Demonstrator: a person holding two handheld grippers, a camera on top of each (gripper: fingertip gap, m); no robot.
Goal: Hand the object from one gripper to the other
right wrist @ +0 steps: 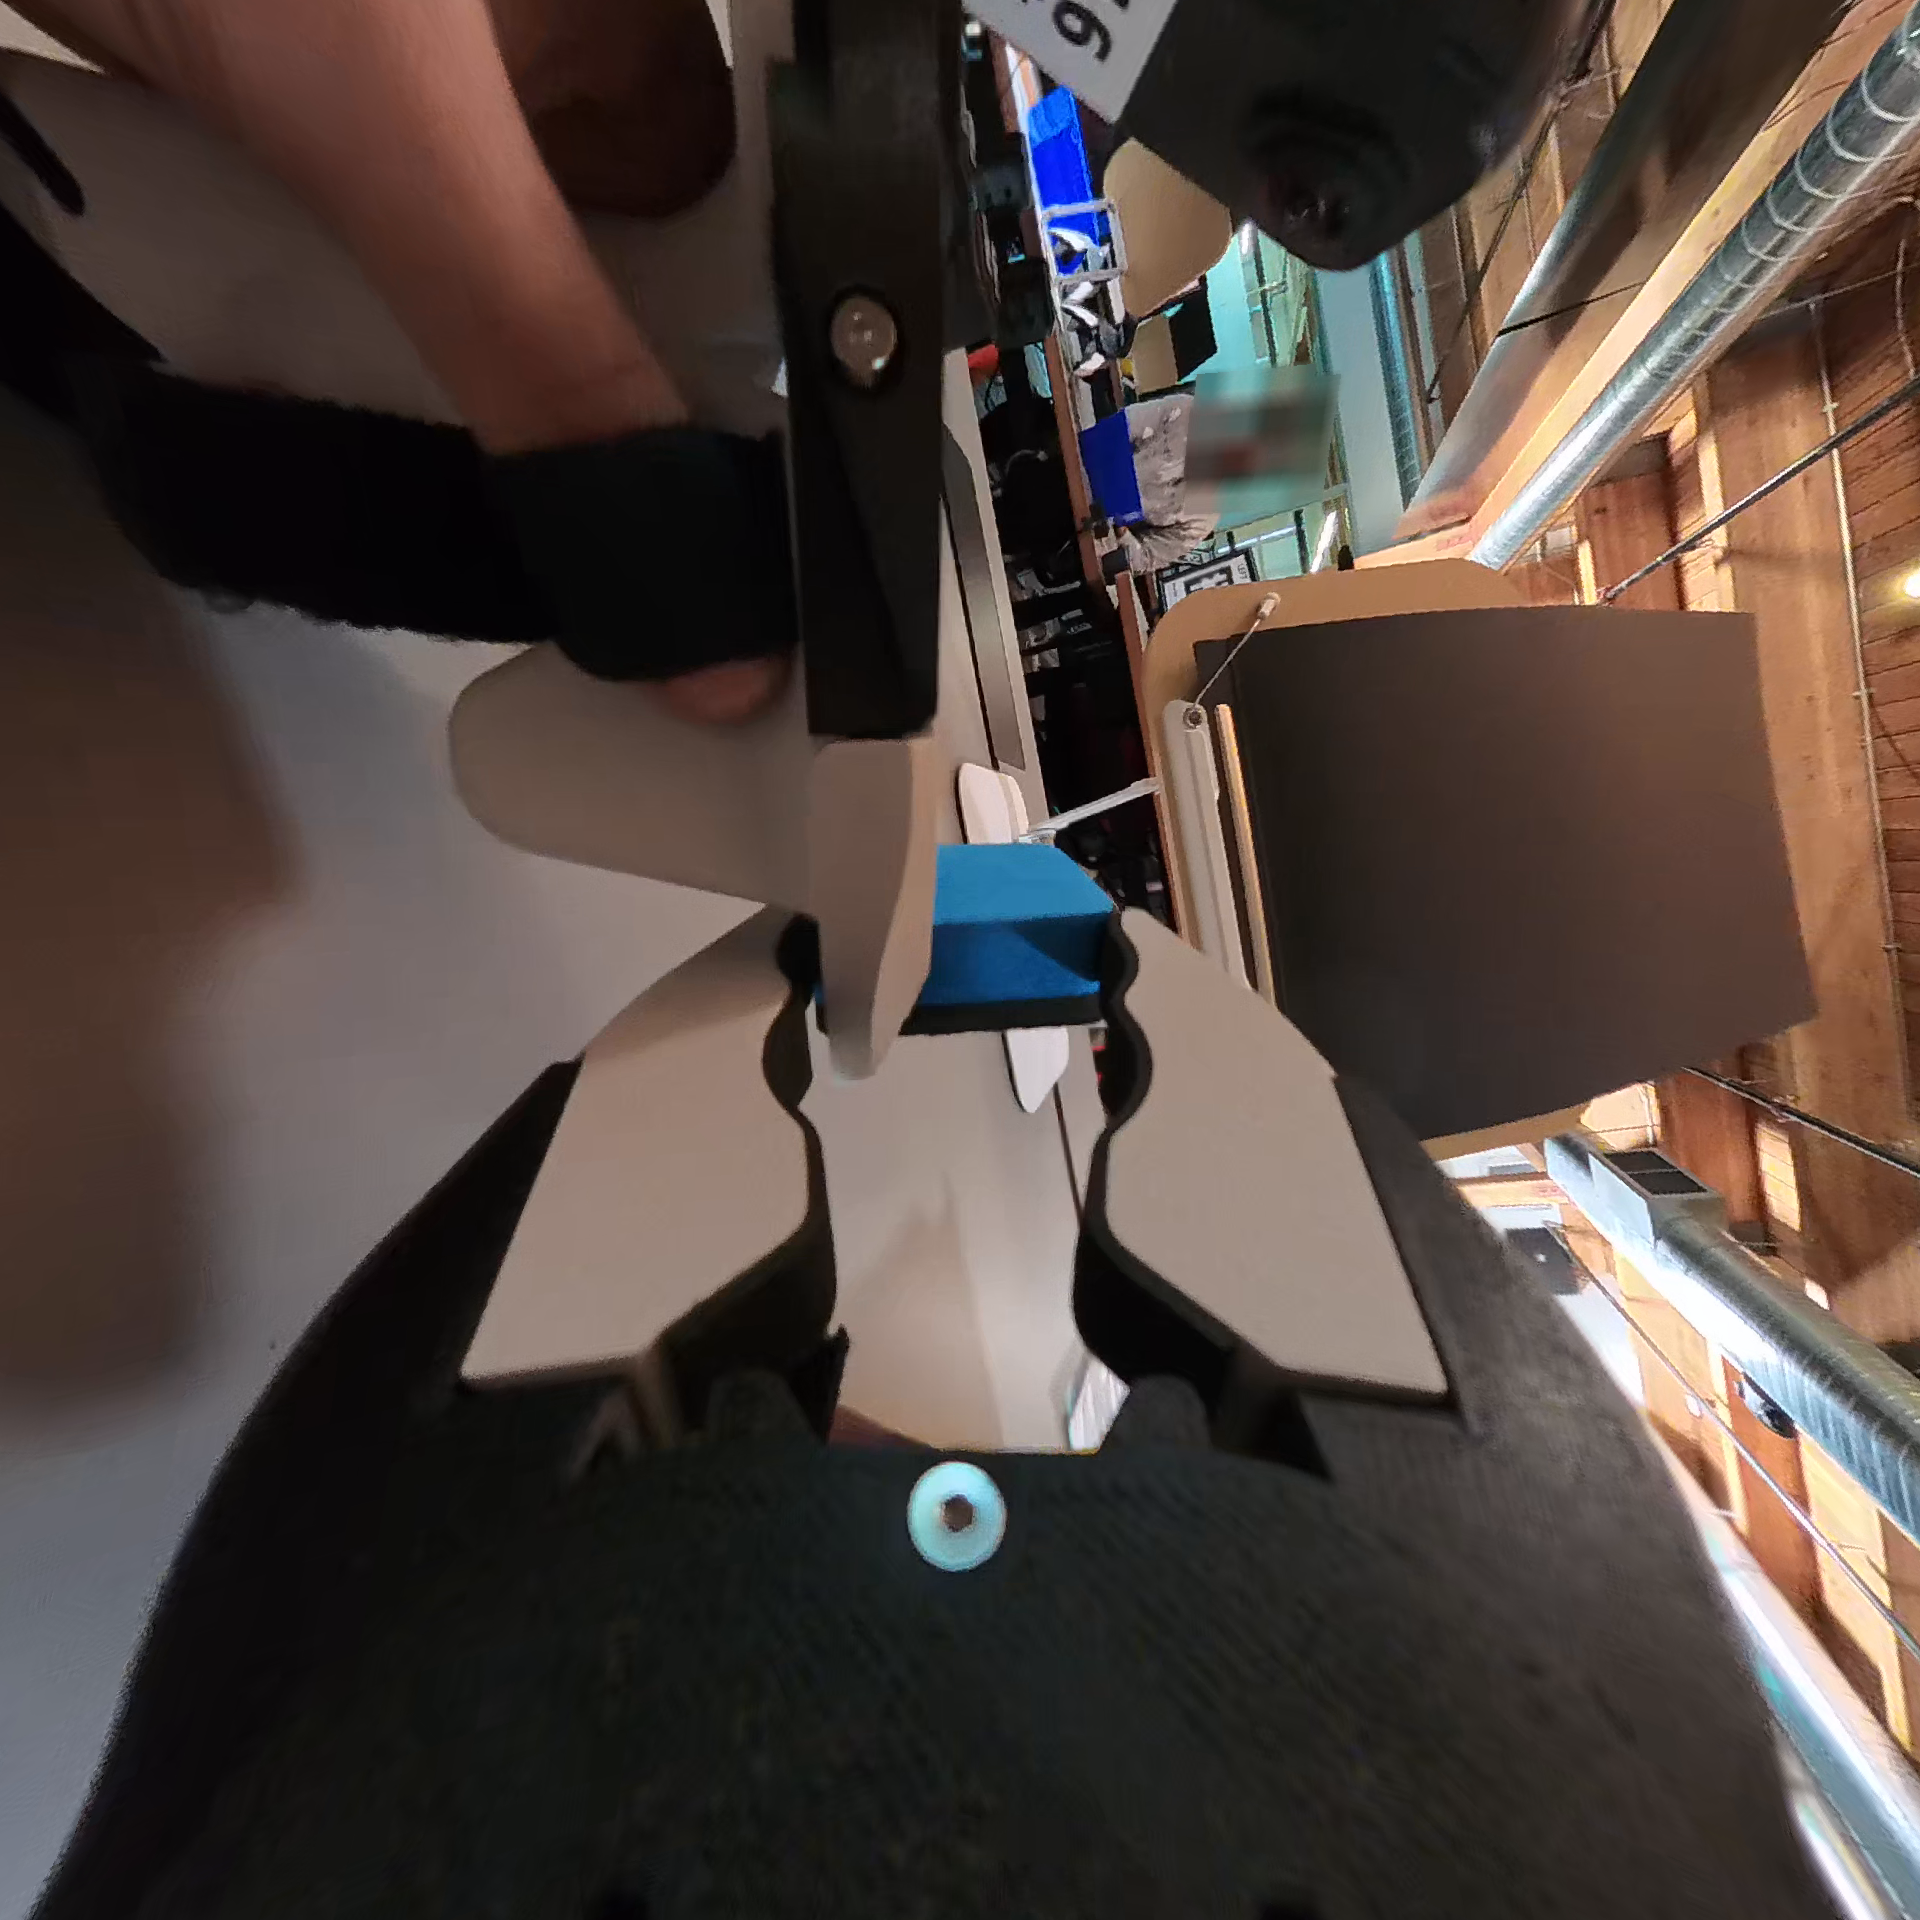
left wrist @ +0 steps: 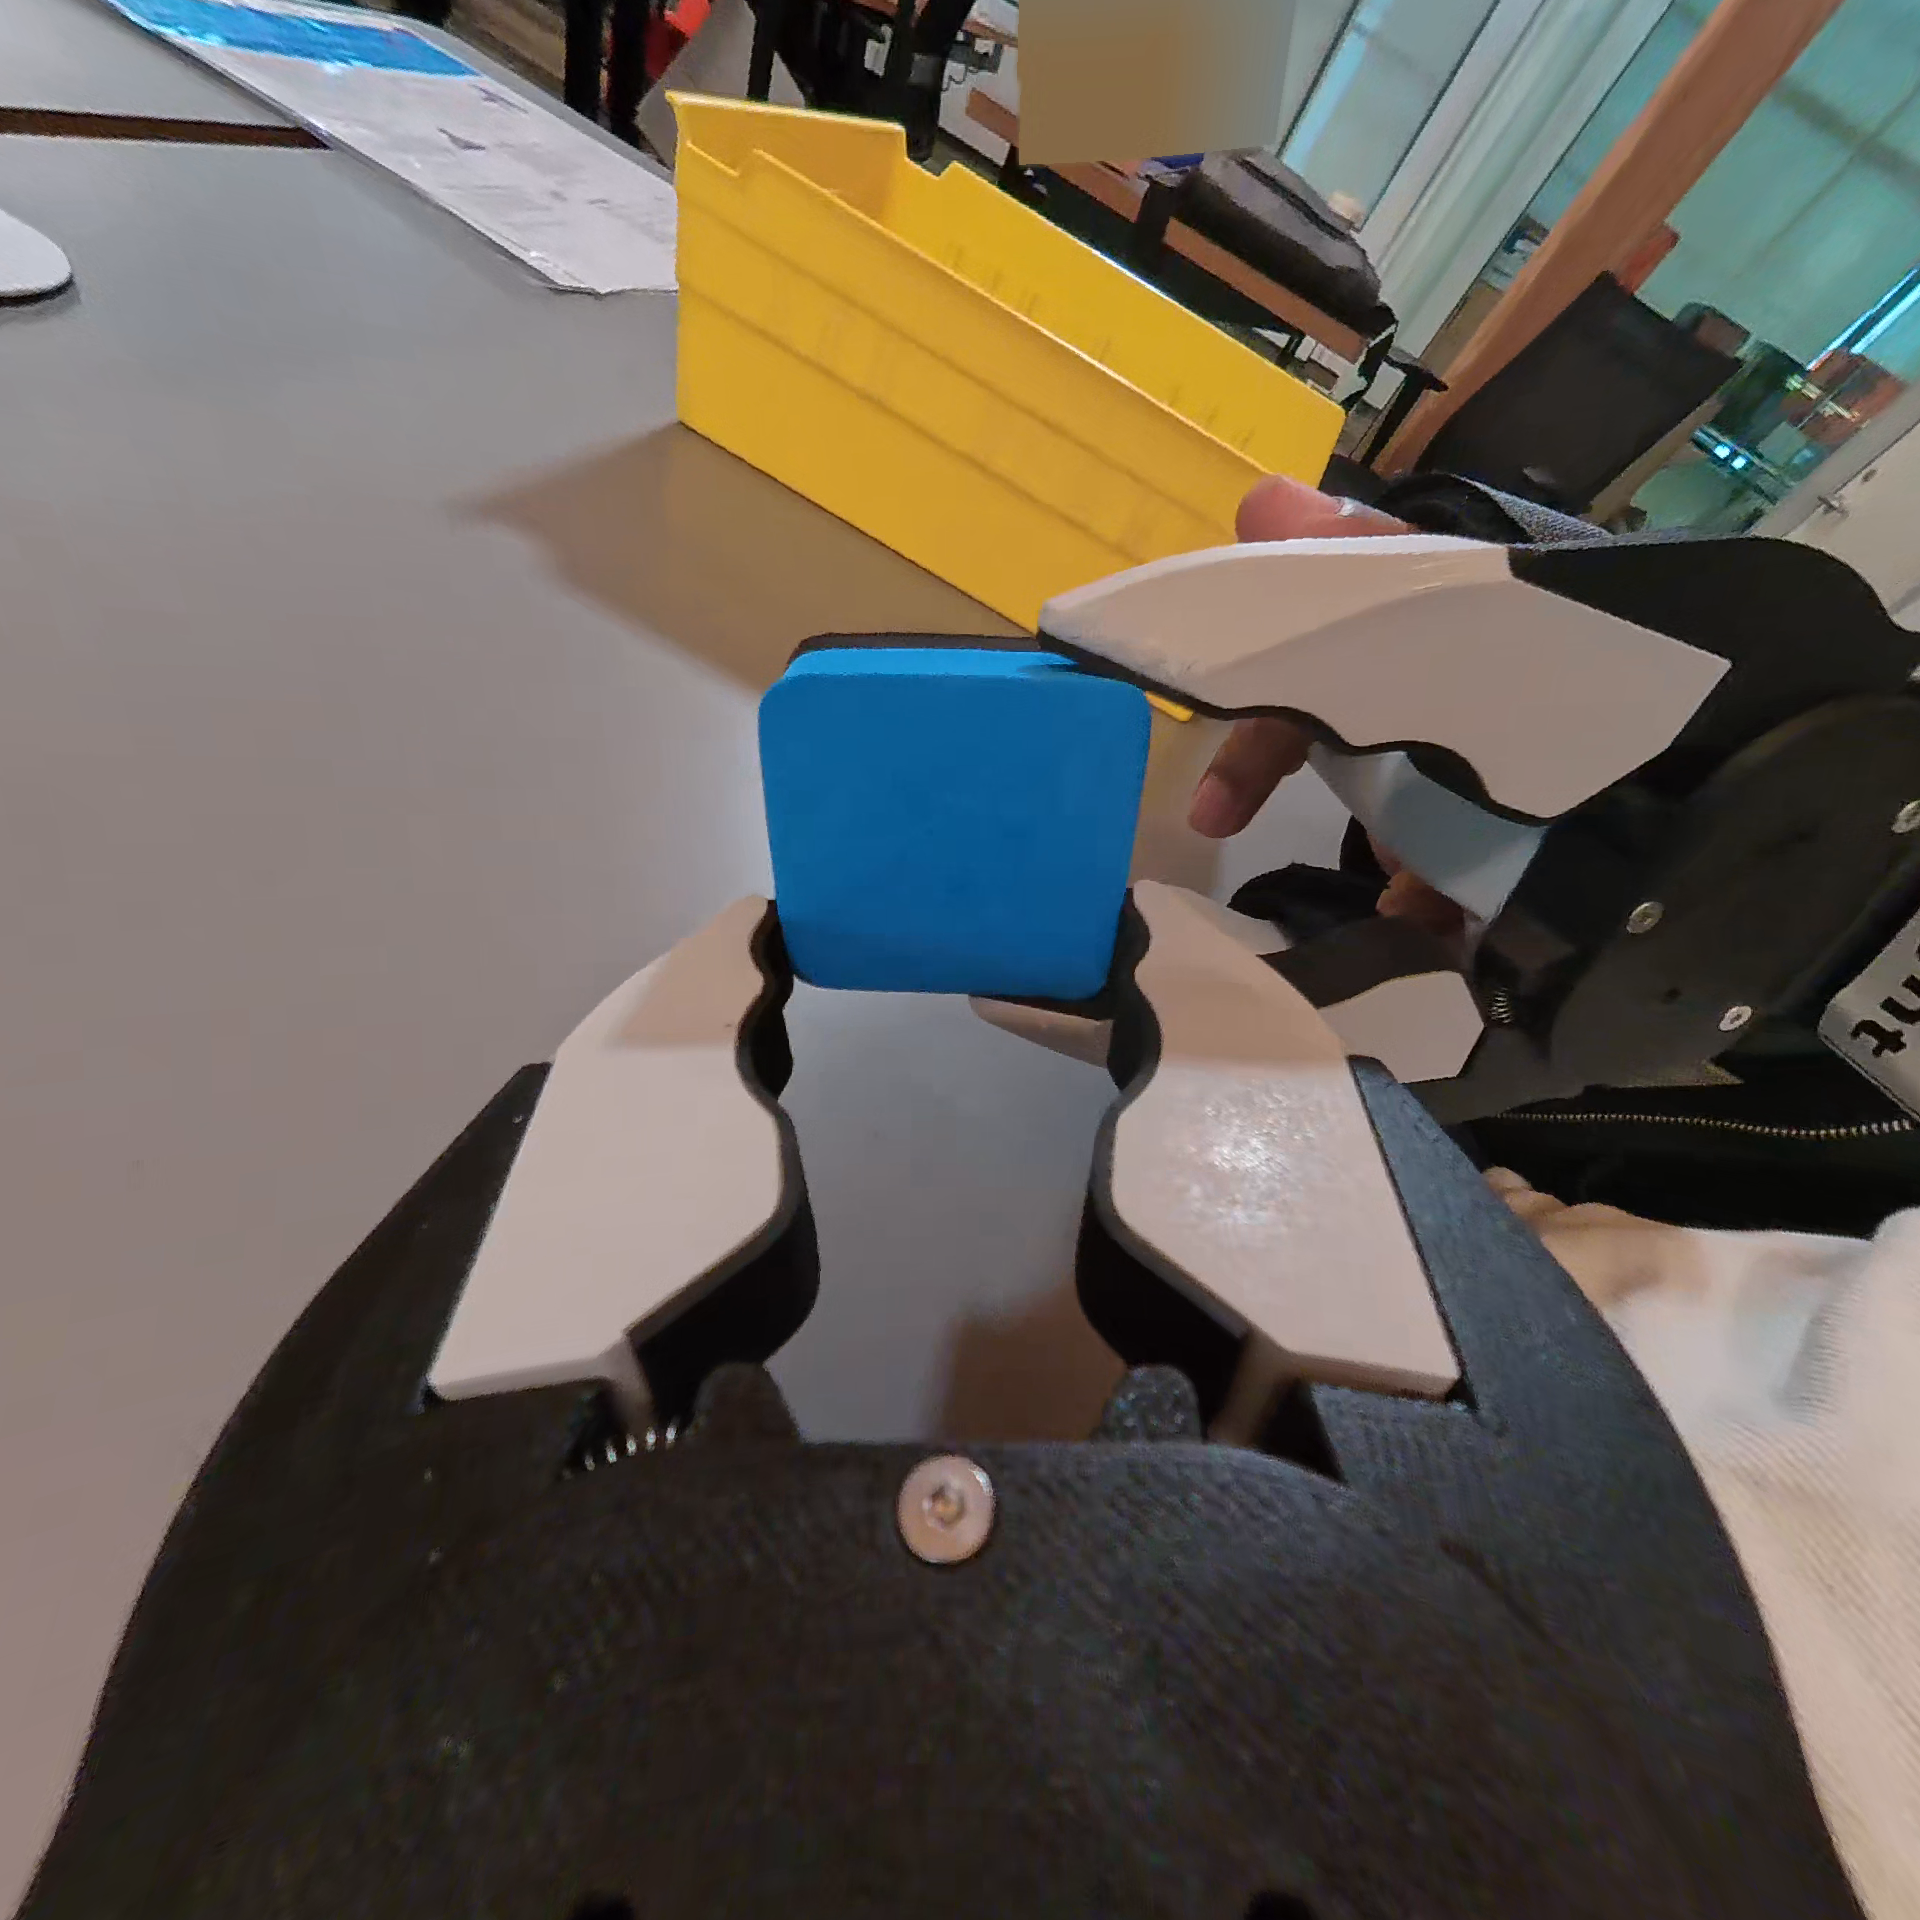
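A blue foam block [left wrist: 951, 821] with a black backing is held upright above the grey table [left wrist: 312, 623]. My left gripper [left wrist: 951, 940] is shut on its lower part, one pad on each side. My right gripper [left wrist: 1018, 821] comes in from the right, with one finger on the block's top edge and the other under its bottom edge. In the right wrist view the block [right wrist: 1013, 935] sits between the pads of my right gripper [right wrist: 956, 977], which is closed on it. A finger [right wrist: 862, 935] of the left gripper covers the block's left part there.
A long yellow bin [left wrist: 935, 343] stands on the table behind the block. A laminated sheet [left wrist: 468, 135] lies at the far left. A gloved hand [left wrist: 1299, 520] holds the right gripper. A white sleeve [left wrist: 1714, 1455] shows at the lower right. Left and right tips are no more than a few centimetres apart.
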